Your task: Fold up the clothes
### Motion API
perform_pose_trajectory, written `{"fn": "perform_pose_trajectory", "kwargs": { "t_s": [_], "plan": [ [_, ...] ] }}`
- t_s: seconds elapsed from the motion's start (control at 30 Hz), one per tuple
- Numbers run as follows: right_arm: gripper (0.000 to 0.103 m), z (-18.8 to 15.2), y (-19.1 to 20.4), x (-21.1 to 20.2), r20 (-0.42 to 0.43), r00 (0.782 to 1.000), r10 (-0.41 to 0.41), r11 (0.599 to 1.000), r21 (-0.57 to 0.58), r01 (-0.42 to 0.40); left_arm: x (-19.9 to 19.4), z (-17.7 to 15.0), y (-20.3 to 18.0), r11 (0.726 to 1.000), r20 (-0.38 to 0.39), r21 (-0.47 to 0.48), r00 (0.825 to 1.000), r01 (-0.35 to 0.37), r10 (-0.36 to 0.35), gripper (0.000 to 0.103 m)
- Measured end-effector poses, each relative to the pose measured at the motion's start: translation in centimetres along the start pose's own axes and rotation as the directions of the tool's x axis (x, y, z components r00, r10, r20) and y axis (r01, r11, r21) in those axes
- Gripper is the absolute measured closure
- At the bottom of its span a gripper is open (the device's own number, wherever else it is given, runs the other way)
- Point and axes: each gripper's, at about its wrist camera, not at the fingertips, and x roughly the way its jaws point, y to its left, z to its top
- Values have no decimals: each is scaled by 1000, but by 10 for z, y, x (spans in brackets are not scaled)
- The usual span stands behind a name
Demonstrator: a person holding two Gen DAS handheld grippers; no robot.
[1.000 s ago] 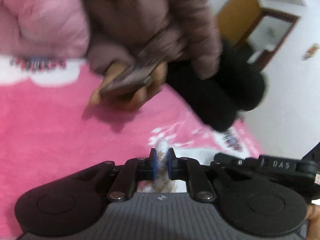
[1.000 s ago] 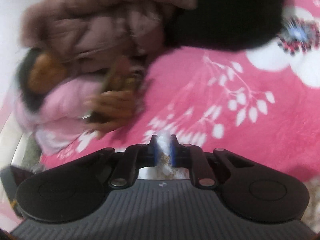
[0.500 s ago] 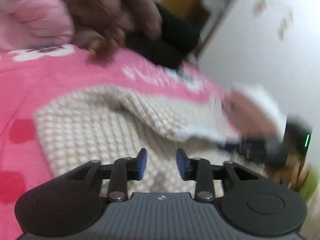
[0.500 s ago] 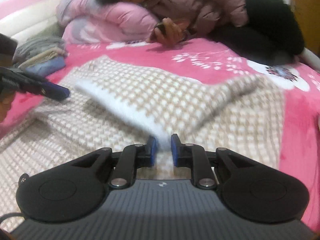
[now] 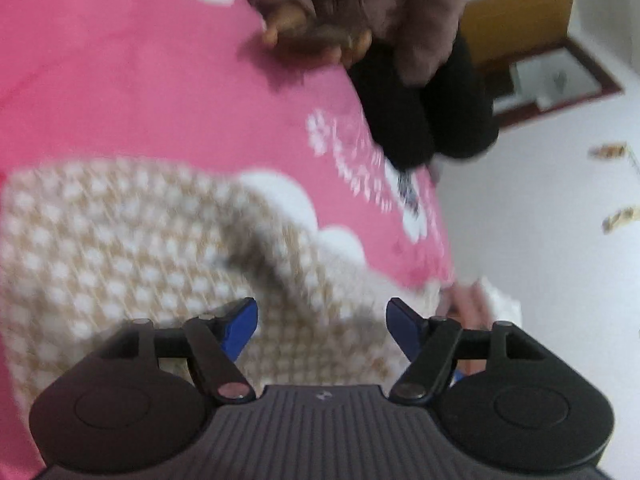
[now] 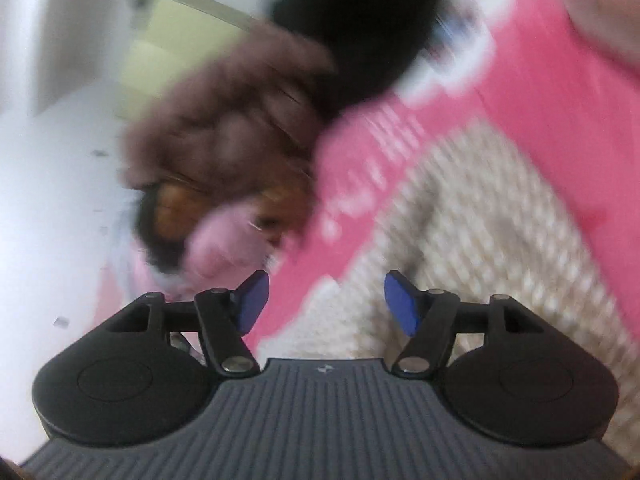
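left gripper (image 5: pixel 322 326) wide, empty | right gripper (image 6: pixel 326 304) wide, empty | checked knit garment (image 5: pixel 120 248) just ahead under both, mine-left seemingly nearer (blurred)

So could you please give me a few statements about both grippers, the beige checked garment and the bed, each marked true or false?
1. The left gripper is open with nothing between its blue pads. True.
2. The right gripper is clamped on the garment. False: its jaws stand apart and empty.
3. The beige-and-white checked knit garment lies on a pink floral bedcover. True.
4. The bedcover is plain blue. False: it is pink with white flower prints.
5. A person in a brown puffy jacket lies on the bed beyond the garment. True.
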Motion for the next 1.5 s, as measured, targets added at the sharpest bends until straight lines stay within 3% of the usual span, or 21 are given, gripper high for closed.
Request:
{"fn": "perform_pose_trajectory", "kwargs": {
  "t_s": [0.13, 0.17, 0.2, 0.23, 0.27, 0.3, 0.4, 0.6, 0.7, 0.83, 0.87, 0.9, 1.0, 1.03, 1.13, 1.23, 1.3, 1.33, 1.37, 1.47, 1.5],
  "plan": [
    [39, -23, -7, 39, -169, 984, 49, 997, 64, -39, 14, -7, -3, 997, -54, 18, 995, 80, -79, 35],
    [40, -28, -6, 44, -183, 981, 58, 997, 61, -48, 20, -6, -4, 997, -53, 28, 996, 70, -68, 46],
    [42, -32, -4, 48, -186, 981, 56, 998, 45, -48, 26, -5, -5, 998, -49, 41, 997, 56, -54, 66],
    [53, -35, 0, 51, -179, 983, 45, 999, 19, -42, 32, -4, -6, 998, -45, 54, 998, 42, -39, 75],
    [80, -32, 4, 55, -170, 985, 39, 999, 1, -39, 34, -4, -6, 998, -28, 57, 999, 36, -34, 81],
    [89, -30, 9, 60, -160, 986, 33, 999, -16, -36, 37, 2, -7, 998, 7, 46, 999, 46, -46, 86],
    [92, -18, 18, 71, -146, 989, 16, 997, -78, -28, 39, 21, -13, 996, 86, 22, 992, 87, -89, 87],
    [92, 6, 31, 89, -128, 992, -16, 979, -203, -11, 34, -1, 8, 992, 35, 117, 998, 49, -53, 88],
    [92, -13, 1, 80, -177, 983, -40, 977, -215, 1, 32, -14, 19, 986, 42, 155, 997, 53, -61, 88],
    [91, -19, -16, 71, -174, 985, 11, 983, -178, -42, 23, -27, -3, 939, 103, 337, 994, -64, 30, 80],
    [87, -19, -15, 68, -172, 985, 9, 981, -187, -42, 16, -31, -9, 918, 132, 381, 989, -111, 65, 68],
    [85, -19, -12, 62, -175, 985, -8, 978, -208, -29, 8, -36, -15, 893, 164, 421, 981, -162, 100, 56],
    [59, -21, 0, 28, -111, 990, -88, 953, -297, 52, -24, -54, -30, 776, 309, 541, 935, -324, 174, 44],
    [47, -21, 4, 13, -64, 990, -124, 937, -337, 96, -30, -57, -38, 750, 370, 550, 912, -368, 176, 44],
    [47, -21, 25, -20, 95, 980, -173, 878, -437, 197, -45, -66, -63, 679, 549, 543, 821, -493, 156, 47],
    [49, -19, 54, -25, 181, 978, -108, 852, -490, 185, -28, -60, -88, 708, 513, 572, 854, -414, 85, 47],
    [55, -25, 78, -10, 213, 975, -63, 814, -555, 174, -5, -59, -95, 687, 462, 614, 883, -389, 87, 46],
    [57, -32, 90, 3, 234, 970, -61, 770, -608, 195, 14, -60, -94, 654, 439, 634, 888, -413, 135, 47],
    [60, -38, 97, 16, 244, 968, -65, 725, -654, 213, 23, -59, -84, 657, 424, 630, 892, -415, 157, 47],
    [68, -60, 82, 62, 238, 956, -170, 571, -767, 293, 42, -54, -51, 696, 382, 595, 903, -402, 195, 46],
    [71, -60, 65, 67, 237, 953, -191, 573, -761, 304, 48, -52, -39, 708, 367, 583, 907, -399, 208, 48]
  ]
}}
